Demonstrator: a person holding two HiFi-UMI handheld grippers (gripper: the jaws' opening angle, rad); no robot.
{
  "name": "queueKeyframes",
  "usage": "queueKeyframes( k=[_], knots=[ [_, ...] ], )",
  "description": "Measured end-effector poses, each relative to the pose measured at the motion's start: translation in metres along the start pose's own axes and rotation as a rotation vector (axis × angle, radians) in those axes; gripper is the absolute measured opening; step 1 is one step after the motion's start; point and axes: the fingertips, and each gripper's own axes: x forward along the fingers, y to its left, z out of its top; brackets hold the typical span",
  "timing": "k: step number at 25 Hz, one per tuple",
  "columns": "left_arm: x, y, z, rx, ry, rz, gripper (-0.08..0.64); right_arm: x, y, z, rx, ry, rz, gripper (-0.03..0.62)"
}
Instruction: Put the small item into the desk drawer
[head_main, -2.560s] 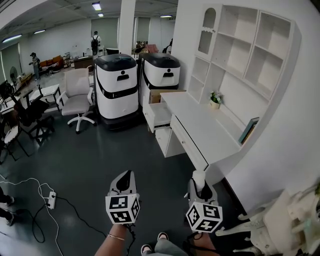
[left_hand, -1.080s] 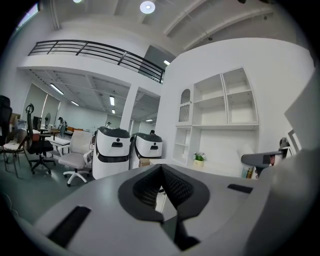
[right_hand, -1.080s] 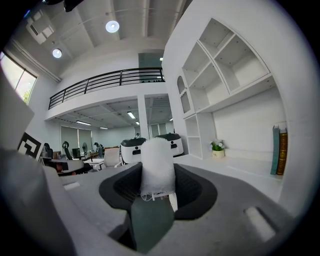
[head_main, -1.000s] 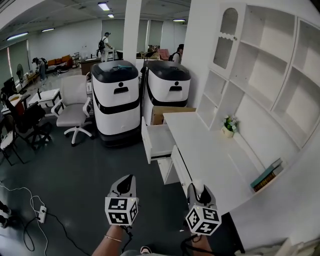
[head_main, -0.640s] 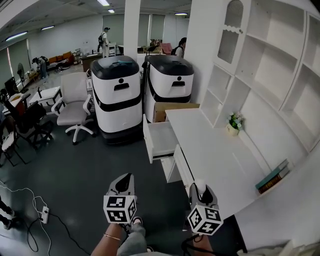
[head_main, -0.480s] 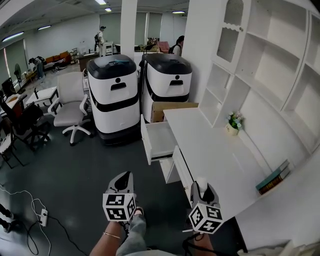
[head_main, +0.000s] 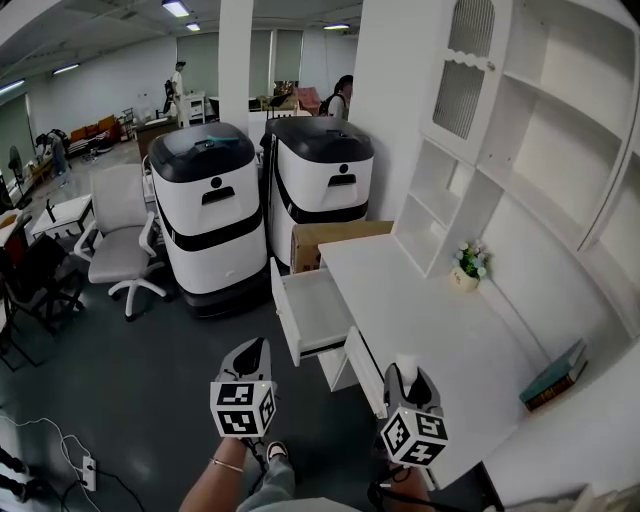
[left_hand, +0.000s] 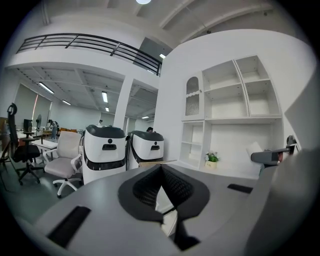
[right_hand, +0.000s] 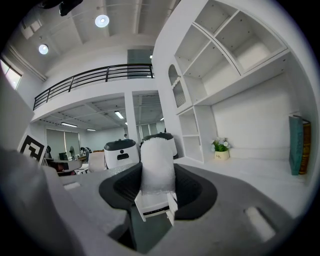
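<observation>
The right gripper (right_hand: 158, 186) is clamped on the small item (right_hand: 157, 162), a white, rough-surfaced cylinder that stands upright between the two dark pads and sticks out past their tips; from the head camera the small item (head_main: 405, 366) pokes up out of the right gripper (head_main: 405, 379). Ahead of this gripper and a little to its left the desk's top drawer (head_main: 312, 316) stands open with its white inside showing, and in the right gripper view the drawer (right_hand: 150, 204) appears just below the held piece. The item is in the jaws, not in the drawer. The white desk (head_main: 430, 315) runs forward along the right gripper's right side, with a small potted plant (head_main: 466, 264) far ahead near the wall shelves and a teal book (head_main: 553, 375) leaning well off to the right. The left gripper (head_main: 256, 347) is held to the left of the right one, over dark floor, its jaws closed together on nothing. Far ahead of the left gripper stand two white-and-black machines (head_main: 205, 215) and, further left, an office chair (head_main: 112, 225)
</observation>
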Motion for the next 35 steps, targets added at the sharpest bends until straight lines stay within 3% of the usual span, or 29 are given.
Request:
queueKeyframes(
  k=[17,23,35],
  knots=[
    [0.173,0.088,0.032,0.001,0.045,-0.057,-0.002,0.173,0.025,0.021,0.008,0.021,-0.081,0.179],
    [0.200,0.102,0.019,-0.009,0.092,-0.051,-0.002,0.212,0.024,0.021,0.011,0.037,-0.086,0.179],
    [0.234,0.117,0.036,-0.024,0.066,-0.027,-0.002,0.264,0.034,0.031,-0.010,0.050,-0.027,0.179]
  ],
)
